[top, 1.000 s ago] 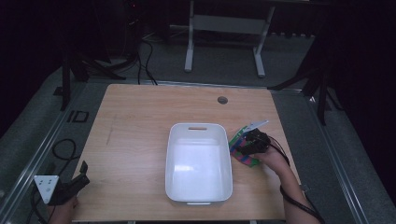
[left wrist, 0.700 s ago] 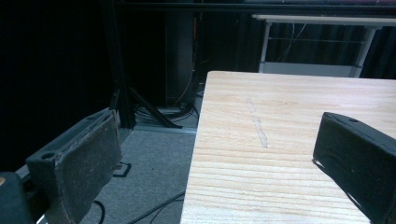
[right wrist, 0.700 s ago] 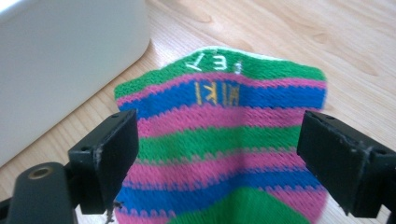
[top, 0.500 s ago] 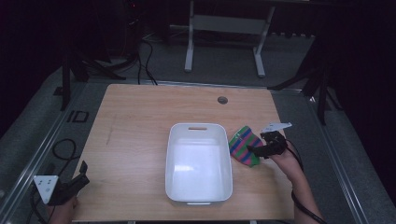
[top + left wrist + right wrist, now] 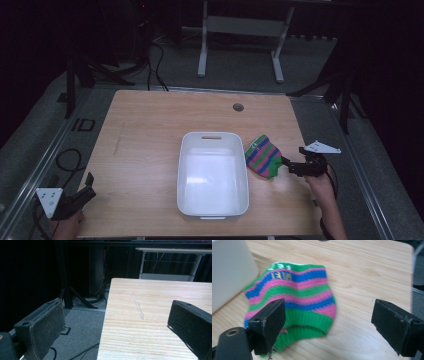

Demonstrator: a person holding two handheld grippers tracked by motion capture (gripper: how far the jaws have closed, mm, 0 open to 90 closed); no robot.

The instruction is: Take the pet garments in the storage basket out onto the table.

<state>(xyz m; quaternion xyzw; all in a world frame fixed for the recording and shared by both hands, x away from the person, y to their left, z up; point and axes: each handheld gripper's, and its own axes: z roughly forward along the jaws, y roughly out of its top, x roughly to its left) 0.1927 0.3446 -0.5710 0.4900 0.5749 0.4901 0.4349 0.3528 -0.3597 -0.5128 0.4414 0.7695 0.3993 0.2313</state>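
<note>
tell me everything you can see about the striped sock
The small knitted sock striped in green, pink and blue lies flat and a little rumpled on the wooden table, just right of the white plastic tub. Its wide green cuff gapes open toward the right claw, and yellow lettering marks a blue band near its far end. The claw's jaws have just been opening and now stand wide, off the sock.

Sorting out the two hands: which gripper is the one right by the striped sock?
The right gripper, jaws open just off the striped sock beside the white bin; the left gripper sits at the table's near-left corner.
</note>
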